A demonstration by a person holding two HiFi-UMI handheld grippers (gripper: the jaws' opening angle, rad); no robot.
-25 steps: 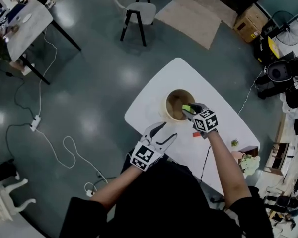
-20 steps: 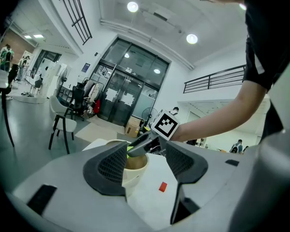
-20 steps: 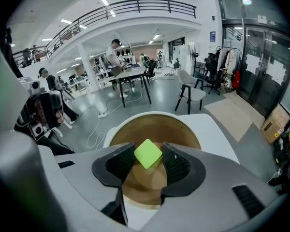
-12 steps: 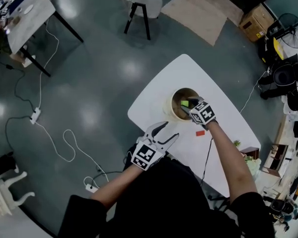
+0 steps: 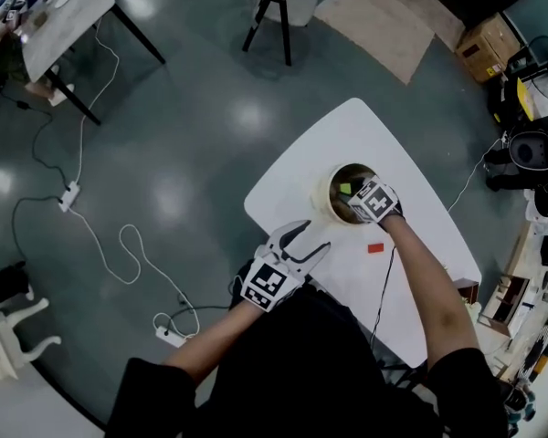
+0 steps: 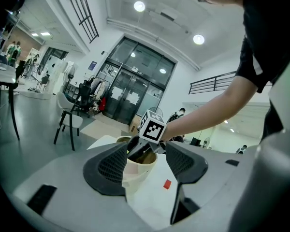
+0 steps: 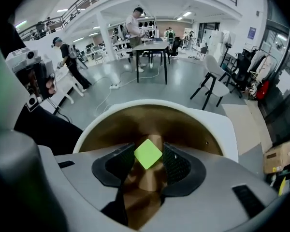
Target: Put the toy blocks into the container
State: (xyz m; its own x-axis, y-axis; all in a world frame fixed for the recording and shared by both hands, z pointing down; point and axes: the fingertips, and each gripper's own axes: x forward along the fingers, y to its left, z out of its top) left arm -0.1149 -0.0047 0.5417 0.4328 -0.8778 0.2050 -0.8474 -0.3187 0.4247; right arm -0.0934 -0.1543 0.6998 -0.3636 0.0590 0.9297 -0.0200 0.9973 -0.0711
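Note:
A beige container [image 5: 330, 190] [image 6: 135, 172] [image 7: 150, 104] with a brown inside stands on the white table [image 5: 347, 135]. My right gripper [image 5: 353, 193] [image 7: 148, 161] reaches down into its mouth, shut on a lime green block [image 5: 345, 188] [image 7: 148, 153] held corner to corner between the pads. A small red block [image 5: 375, 247] [image 6: 167, 183] lies on the table just right of the container. At the table's near edge my left gripper [image 5: 312, 238] [image 6: 145, 166] stands open and holds nothing, pointing at the container.
A white chair [image 5: 288, 3] stands on the grey floor beyond the table. A white cable [image 5: 119, 254] runs over the floor at the left. Another table [image 5: 55, 7] is at the far left, and boxes and equipment [image 5: 530, 135] crowd the right side.
My right gripper has carried the green block from above the container's near rim further over and down into its mouth. The left gripper has stayed where it was.

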